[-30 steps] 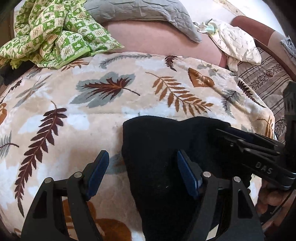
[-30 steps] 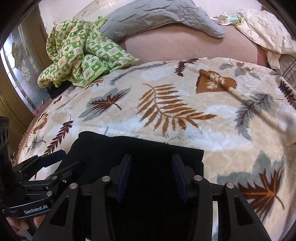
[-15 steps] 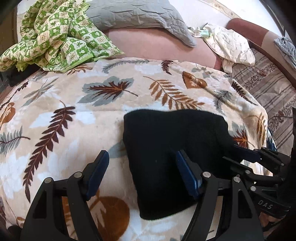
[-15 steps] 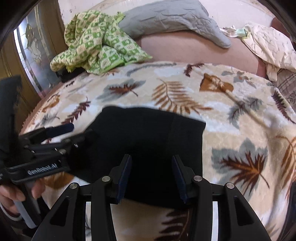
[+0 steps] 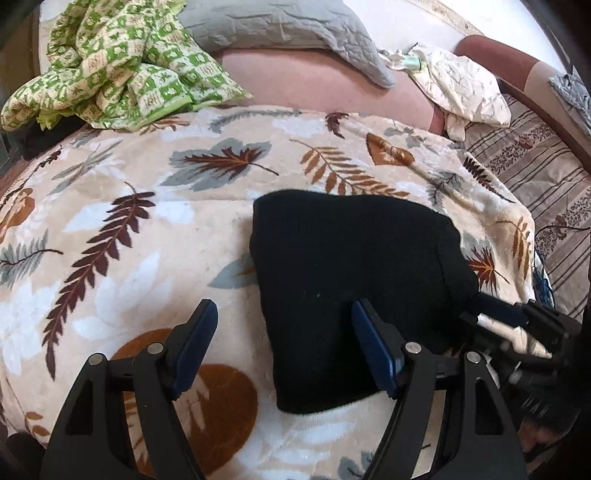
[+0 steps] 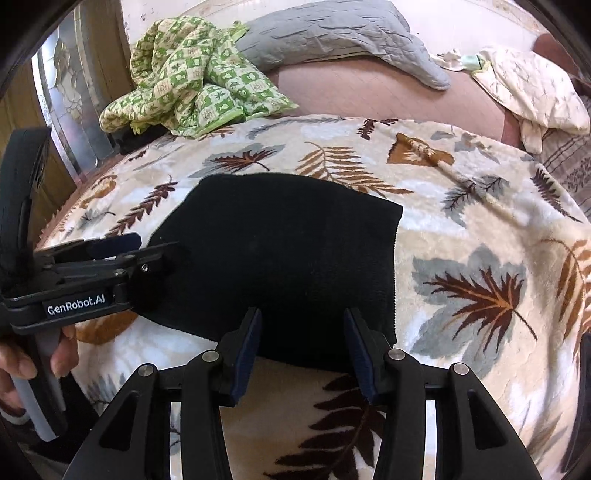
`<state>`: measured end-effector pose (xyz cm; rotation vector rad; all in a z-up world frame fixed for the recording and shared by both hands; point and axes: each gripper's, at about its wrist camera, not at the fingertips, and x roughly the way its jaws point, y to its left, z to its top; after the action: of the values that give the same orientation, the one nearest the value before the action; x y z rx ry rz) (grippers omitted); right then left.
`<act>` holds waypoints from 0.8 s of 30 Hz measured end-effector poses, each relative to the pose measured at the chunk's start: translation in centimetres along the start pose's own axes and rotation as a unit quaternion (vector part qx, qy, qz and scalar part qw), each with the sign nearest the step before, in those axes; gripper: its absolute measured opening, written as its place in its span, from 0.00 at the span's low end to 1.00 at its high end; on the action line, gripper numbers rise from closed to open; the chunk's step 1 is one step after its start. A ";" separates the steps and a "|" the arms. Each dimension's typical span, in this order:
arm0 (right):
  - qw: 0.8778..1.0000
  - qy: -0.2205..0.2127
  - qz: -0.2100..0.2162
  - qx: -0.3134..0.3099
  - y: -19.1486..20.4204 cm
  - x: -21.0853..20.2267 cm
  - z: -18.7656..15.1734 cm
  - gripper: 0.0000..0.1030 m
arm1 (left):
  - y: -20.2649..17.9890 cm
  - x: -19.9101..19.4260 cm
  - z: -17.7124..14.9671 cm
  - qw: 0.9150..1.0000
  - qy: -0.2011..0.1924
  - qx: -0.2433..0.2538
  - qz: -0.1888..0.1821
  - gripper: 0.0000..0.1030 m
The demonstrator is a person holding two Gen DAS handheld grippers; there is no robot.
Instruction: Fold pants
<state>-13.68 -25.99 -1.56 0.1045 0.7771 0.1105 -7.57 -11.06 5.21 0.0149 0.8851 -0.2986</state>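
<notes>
Pants (image 6: 280, 258): black, already folded into a compact block, lying flat on the leaf-print blanket (image 6: 480, 229), at the middle of the right wrist view. I judge the fold done or nearly done.
Left tongs (image 5: 282, 347): mine, spread wide and empty; the left finger stands over bare blanket, the right finger over the block's near left part. No pad presses cloth.
Right tongs (image 6: 301, 350): mine, half spread and empty, over the block's near edge at 6 o'clock. Nothing between the pads.
Risk, snagging: a fingertip dragged across the top layer would peel it and undo the fold; the plush blanket gives little hold beneath.
Risk, collision: my two tools sit close at the block's near side; in the left wrist view the right tool shows at 4 o'clock, so a careless crossing would knock them together.
Risk, uneven edge: the right side at 3 o'clock shows a pale seam line; I cannot tell whether the layers align there.
Edges: the blanket's right border drops to a striped cover (image 5: 546, 177) at 2 o'clock in the left view.
Open room: bare blanket from 9 to 12 o'clock of the block, and at 3 o'clock in the right view.
Obstacles: green checked quilt (image 6: 192, 81) at 11 o'clock, grey pillow (image 6: 332, 33) at 12, cream cloth (image 6: 532, 88) at 1, all well apart from the pants.
</notes>
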 end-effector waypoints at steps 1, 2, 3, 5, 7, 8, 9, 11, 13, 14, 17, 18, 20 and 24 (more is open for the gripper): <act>1.000 -0.011 0.004 0.017 -0.6 -0.6 0.3 0.49 | 0.1 -0.3 0.0 1.000 -0.003 -0.001 0.001 0.73; 0.999 -0.019 0.004 0.027 -1.0 -1.0 0.4 0.55 | 0.1 -0.4 -0.1 1.000 -0.004 -0.002 0.002 0.73; 0.999 -0.026 0.001 0.034 -1.5 -1.2 0.7 0.60 | 0.1 -0.5 -0.1 1.000 -0.005 -0.003 0.002 0.73; 0.999 -0.024 -0.013 0.045 -2.4 -0.9 1.2 0.62 | 0.0 -0.5 -0.2 1.000 -0.003 -0.002 0.004 0.73; 0.998 -0.018 -0.015 0.063 -3.6 0.0 1.5 0.62 | -0.2 -0.4 -0.4 1.000 -0.003 0.001 0.010 0.73; 0.997 -0.016 -0.012 0.070 -3.9 0.4 1.5 0.62 | -0.3 -0.3 -0.4 1.000 -0.002 0.001 0.013 0.73; 0.997 -0.011 -0.009 0.079 -4.4 0.9 1.5 0.62 | -0.4 -0.3 -0.4 1.000 -0.002 0.001 0.015 0.73; 0.996 -0.005 0.012 0.083 -4.8 1.9 1.6 0.56 | -0.7 -0.1 -0.4 1.000 0.000 0.001 0.022 0.73; 0.997 -0.005 0.018 0.071 -4.5 2.3 1.6 0.28 | -1.0 0.0 -0.4 1.000 0.003 0.002 0.031 0.73; 0.998 -0.014 0.015 0.063 -4.4 2.2 1.9 0.25 | -1.2 0.0 -0.4 0.999 0.004 0.001 0.034 0.73; 0.998 -0.018 0.015 0.052 -4.6 2.2 2.5 0.15 | -1.7 0.0 -0.3 0.999 0.006 -0.006 0.038 0.73; 0.999 -0.015 0.011 0.044 -4.6 2.5 2.6 0.15 | -1.8 0.0 -0.3 0.999 0.007 -0.009 0.039 0.73; 0.999 -0.011 0.008 0.037 -4.7 3.1 2.5 0.15 | -2.0 0.1 -0.4 0.999 0.010 -0.014 0.040 0.73; 0.996 -0.031 0.024 0.075 -5.8 3.0 2.0 0.25 | -2.4 0.0 -0.6 0.998 0.014 -0.019 0.052 0.73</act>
<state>-9.82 -31.44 -3.00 0.2669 0.7203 0.0938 -8.71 -13.28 5.08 0.0301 0.9137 -0.1846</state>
